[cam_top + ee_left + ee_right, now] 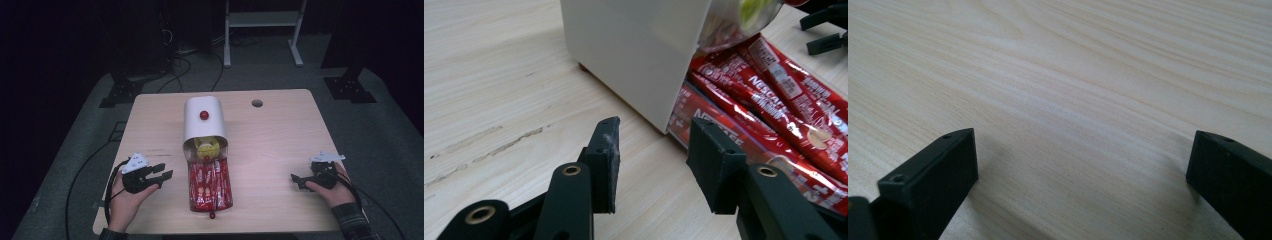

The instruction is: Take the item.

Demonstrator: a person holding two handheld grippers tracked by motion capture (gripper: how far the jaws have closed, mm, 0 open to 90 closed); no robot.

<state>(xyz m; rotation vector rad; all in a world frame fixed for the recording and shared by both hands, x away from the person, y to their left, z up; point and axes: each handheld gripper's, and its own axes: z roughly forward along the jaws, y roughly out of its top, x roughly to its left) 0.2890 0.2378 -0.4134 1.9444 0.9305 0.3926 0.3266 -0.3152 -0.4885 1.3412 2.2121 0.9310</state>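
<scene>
1. The left gripper (pixel 162 176) sits just left of the Nescafé sachets (pixel 210 186), jaws part open with nothing between them; I judge this the approach to a pick.
2. The sachets lie on a tray pulled out of the white box (pixel 204 121) at the middle of the table (pixel 280 150).
3. The next move calls for sliding the jaws over one sachet's edge and closing.
4. The right gripper (pixel 298 180) rests on the table well to the right, wide open and empty.
5. The box's yellow contents (pixel 206 148) are hard to make out.

Pale wood table (pixel 280 150) — white box (pixel 204 122) lying mid-table, red sachets (pixel 209 186) before it.
</scene>
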